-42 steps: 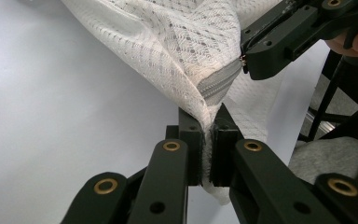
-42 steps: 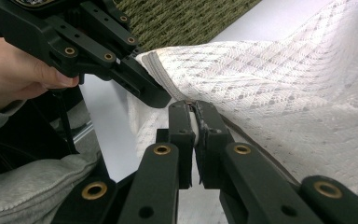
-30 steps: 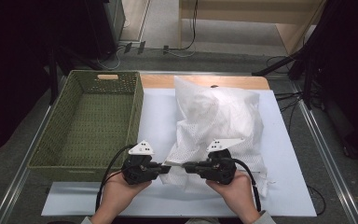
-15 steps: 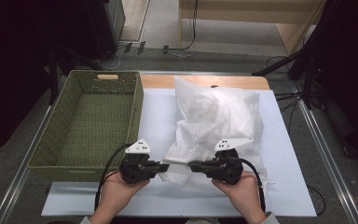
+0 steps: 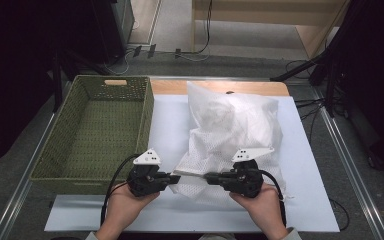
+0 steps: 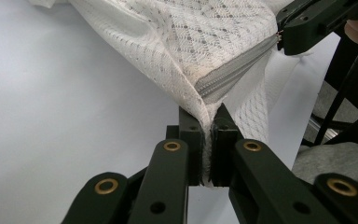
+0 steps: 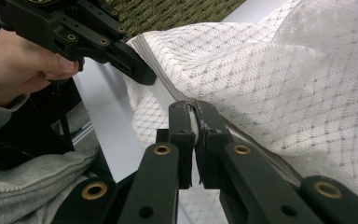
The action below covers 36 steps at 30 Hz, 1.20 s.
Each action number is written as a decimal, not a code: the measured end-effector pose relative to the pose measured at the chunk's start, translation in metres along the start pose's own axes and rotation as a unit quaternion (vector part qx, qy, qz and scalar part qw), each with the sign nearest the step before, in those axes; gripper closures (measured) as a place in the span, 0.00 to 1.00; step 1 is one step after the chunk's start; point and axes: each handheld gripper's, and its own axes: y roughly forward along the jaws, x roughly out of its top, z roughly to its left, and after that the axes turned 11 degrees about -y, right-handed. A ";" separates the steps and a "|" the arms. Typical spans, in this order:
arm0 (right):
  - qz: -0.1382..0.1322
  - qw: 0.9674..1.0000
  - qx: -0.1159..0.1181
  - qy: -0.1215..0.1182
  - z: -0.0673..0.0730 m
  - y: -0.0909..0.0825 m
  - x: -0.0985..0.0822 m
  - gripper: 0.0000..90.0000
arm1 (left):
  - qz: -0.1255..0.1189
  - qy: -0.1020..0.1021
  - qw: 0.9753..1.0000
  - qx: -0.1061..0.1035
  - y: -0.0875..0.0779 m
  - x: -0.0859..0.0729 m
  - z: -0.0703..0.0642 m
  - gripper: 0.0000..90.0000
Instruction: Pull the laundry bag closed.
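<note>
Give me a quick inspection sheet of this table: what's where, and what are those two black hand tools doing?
Surface: table covered by a pale sheet.
Job's things: white mesh zip bag, stuffed, lying on the sheet; its zipper runs along the near edge.
Clutter: green woven basket beside the bag, nothing seen inside.
Grippers: left gripper and right gripper each shut on the bag's zipper edge, jaws facing each other.
Cables: black cable trailing from the left gripper; others on the floor.
Surroundings: dark stands, wooden furniture behind.

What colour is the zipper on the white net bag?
Grey. The zipper on the mesh bag shows best in the left gripper view.
</note>
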 end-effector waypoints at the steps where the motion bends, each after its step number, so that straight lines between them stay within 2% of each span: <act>1: -0.001 1.000 0.000 0.000 0.000 0.000 0.000 0.97 | 0.000 0.000 1.000 0.000 0.000 0.000 0.000 0.97; 16: -0.003 1.000 -0.006 -0.001 0.000 -0.009 -0.002 0.97 | -0.003 0.000 1.000 0.001 -0.002 0.000 -0.001 0.97; 36: -0.015 1.000 -0.014 0.015 -0.008 -0.028 -0.007 0.97 | -0.010 -0.003 1.000 0.007 -0.004 0.000 0.000 0.97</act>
